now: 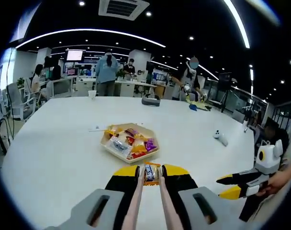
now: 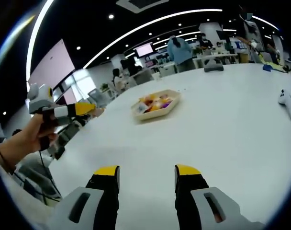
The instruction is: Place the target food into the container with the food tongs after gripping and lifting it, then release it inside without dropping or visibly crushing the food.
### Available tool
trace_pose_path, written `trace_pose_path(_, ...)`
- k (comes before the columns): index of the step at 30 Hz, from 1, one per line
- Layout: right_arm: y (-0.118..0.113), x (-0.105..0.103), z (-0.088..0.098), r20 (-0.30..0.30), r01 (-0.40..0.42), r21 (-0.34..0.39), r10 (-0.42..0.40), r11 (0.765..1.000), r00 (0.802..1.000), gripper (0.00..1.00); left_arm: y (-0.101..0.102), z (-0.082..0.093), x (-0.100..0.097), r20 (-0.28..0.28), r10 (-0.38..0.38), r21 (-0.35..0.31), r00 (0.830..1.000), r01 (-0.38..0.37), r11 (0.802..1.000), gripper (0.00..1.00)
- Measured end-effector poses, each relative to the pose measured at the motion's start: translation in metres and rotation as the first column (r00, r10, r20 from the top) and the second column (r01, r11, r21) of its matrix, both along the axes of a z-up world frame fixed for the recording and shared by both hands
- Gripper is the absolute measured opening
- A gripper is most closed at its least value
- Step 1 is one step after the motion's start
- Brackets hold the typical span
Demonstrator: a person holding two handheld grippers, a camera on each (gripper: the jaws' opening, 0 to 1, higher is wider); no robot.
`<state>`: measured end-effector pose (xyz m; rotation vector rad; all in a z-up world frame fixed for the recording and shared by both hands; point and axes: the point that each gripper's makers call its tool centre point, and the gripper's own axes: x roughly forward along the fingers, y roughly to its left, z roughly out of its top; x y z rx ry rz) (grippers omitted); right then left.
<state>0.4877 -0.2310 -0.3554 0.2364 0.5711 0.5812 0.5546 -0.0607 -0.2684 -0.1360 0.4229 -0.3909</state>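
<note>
Between the yellow-tipped jaws of my left gripper [image 1: 151,168] run the two pale arms of the food tongs [image 1: 135,203], and the gripper is shut on them. The tongs' tips pinch an orange snack packet [image 1: 151,175] just above the white table. Just beyond it sits a beige hexagonal container [image 1: 106,145] with several wrapped snacks inside. My right gripper [image 2: 147,175] is open over bare table with nothing between its jaws, and the container [image 2: 150,116] lies farther ahead of it. A hand holds each gripper where it enters the other's view: right gripper [image 1: 242,185], left gripper [image 2: 74,110].
The big white table [image 1: 50,153] carries a white controller [image 1: 222,138] [image 2: 288,103] at the right, a paper cup [image 1: 92,94] and a dark object [image 1: 151,100] at the far edge. People stand behind it. Office chairs [image 1: 18,100] line the left side.
</note>
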Motion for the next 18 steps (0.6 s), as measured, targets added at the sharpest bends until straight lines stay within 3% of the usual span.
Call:
trace_pose_path(15,-0.008,0.005,-0.001,0.000,0.027,-0.002,-0.027,1.000,1.000,0.45,0.006,0.033,0.036,0.037,-0.025,-0.016,0.999,0.026,1.000,0.17)
trace_pose_path(17,-0.009,0.007,0.000,0.004,0.029,-0.002,-0.029,1.000,1.000,0.45,0.005,0.041,0.039,0.039,-0.013,-0.077,0.999,0.016,0.997,0.17)
trace_pose_path(18,-0.009,0.007,0.000,0.007,0.030,-0.004,-0.030,1.000,1.000,0.45,0.006,0.044,0.041,0.045,-0.013,-0.061,0.999,0.016,0.998,0.17)
